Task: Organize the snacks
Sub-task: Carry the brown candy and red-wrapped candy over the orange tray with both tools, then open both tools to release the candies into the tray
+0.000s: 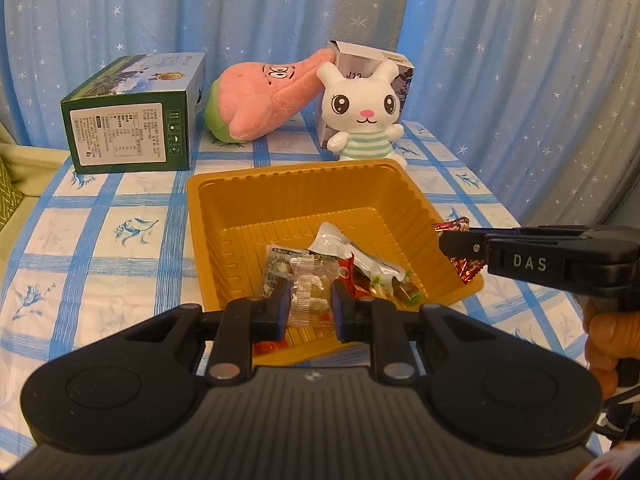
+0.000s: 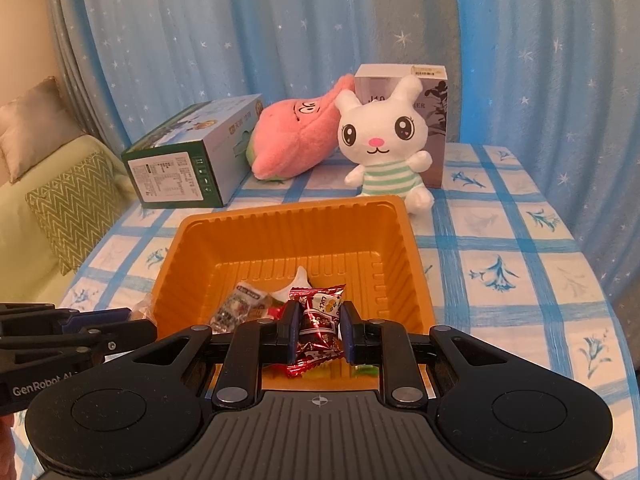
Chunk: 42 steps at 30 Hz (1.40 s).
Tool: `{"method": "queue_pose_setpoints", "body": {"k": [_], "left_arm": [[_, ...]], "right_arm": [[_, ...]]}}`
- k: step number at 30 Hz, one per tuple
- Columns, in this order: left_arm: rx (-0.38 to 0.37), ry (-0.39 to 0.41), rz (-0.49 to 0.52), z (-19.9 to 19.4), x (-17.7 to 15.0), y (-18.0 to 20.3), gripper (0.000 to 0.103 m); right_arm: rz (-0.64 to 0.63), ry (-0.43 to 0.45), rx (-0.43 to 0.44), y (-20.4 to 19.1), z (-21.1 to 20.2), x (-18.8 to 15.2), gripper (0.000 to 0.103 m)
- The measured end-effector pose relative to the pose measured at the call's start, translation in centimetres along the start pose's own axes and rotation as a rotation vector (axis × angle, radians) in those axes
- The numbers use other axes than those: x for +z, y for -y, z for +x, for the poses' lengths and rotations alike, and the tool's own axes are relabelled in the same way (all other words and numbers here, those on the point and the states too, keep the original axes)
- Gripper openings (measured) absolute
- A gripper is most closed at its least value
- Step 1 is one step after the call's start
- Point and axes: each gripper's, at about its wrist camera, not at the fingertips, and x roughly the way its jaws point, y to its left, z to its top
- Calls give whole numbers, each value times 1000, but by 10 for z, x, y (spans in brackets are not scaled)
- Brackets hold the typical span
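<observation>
Currently both tools carried over orange tray (image 2: 288, 216) on table (image 2: 500, 240), so wrappers can be dropped onto snack pile (image 1: 360, 268) already inside.
Left tool (image 1: 310, 302): jaws pinched on clear-wrapped candy (image 1: 306, 296).
Right tool (image 2: 320, 328): jaws pinched on red foil snack packet (image 2: 320, 320), above tray's near edge.
Plush rabbit (image 2: 384, 140), boxes behind tray: untouched.

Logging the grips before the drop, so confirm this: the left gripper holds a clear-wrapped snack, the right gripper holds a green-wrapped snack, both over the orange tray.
One thing is wrong: the wrapper colour in the right gripper. The right wrist view shows its fingers shut on a red-wrapped snack, not green. The rest stands: the left gripper holds a clear-wrapped snack, both over the orange tray.
</observation>
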Motion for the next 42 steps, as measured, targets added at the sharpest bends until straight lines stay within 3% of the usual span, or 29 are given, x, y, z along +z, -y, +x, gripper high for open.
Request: {"method": "queue_pose_setpoints", "body": {"k": [18, 20, 21, 22, 42], "left_arm": [[17, -36, -41, 40, 27, -22, 20], [-2, -43, -62, 45, 28, -25, 29], [-2, -51, -74, 46, 29, -26, 44], [2, -52, -79, 47, 29, -27, 46], [24, -52, -38, 41, 27, -23, 46]], "right_arm": [[27, -56, -13, 12, 34, 25, 22], [31, -59, -12, 13, 35, 25, 22], [34, -59, -11, 12, 35, 25, 22], [35, -60, -10, 12, 36, 25, 22], [48, -74, -11, 17, 35, 27, 22]]}}
